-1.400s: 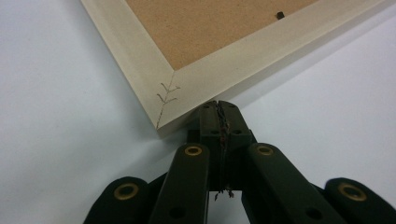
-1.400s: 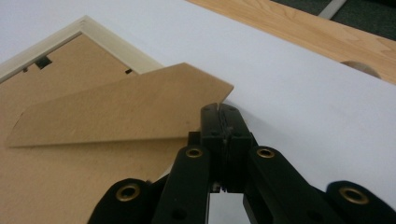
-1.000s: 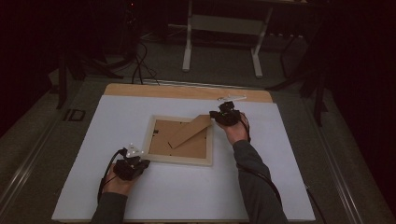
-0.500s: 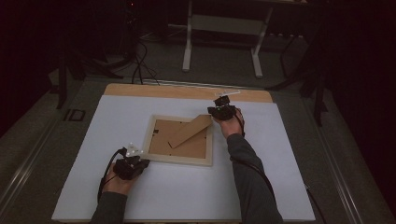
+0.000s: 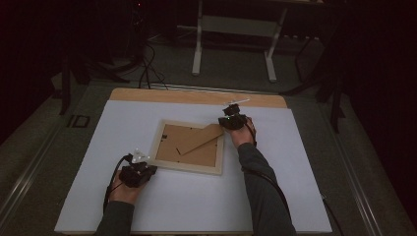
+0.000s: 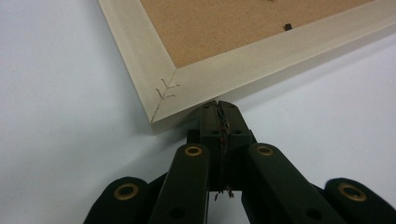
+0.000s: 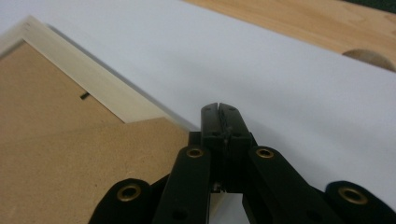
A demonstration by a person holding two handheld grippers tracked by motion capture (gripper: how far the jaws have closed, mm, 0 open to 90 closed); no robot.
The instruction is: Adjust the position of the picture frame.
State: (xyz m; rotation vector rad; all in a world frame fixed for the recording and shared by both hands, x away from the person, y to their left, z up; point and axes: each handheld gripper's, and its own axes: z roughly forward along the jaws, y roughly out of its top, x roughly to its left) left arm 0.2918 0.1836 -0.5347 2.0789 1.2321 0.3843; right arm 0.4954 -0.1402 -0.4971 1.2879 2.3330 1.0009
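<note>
**Two closed grippers at opposite corners of a picture frame**

We look down on a dim room with a dark floor, cables and the white legs of a stand (image 5: 233,37) behind a wooden tabletop (image 5: 196,96) that is mostly covered by a white sheet (image 5: 196,201).

We hold the left gripper (image 5: 146,168) low on the sheet at the near left, and its jaws are pressed together with nothing between them. In the left gripper view the closed tips (image 6: 218,106) sit just at the outer edge of the picture frame (image 5: 189,145), right beside its near left corner, where a thin feathered scratch crosses the mitre joint. Whether the tips touch the pale wood or stop just short of it we cannot tell.

We hold the right gripper (image 5: 227,121) at the frame's far right corner. Its jaws are likewise together and empty. In the right gripper view the closed tips (image 7: 219,111) hang over the spot where the brown backing board (image 5: 196,139) meets the white sheet, with the pale rail of the frame just to their left.

The frame lies face down near the middle of the sheet, slightly turned, between the two grippers. Its backing board sits askew, one corner riding up over the far right rail. A small dark clip (image 6: 287,27) shows on the back near the inner edge.
</note>
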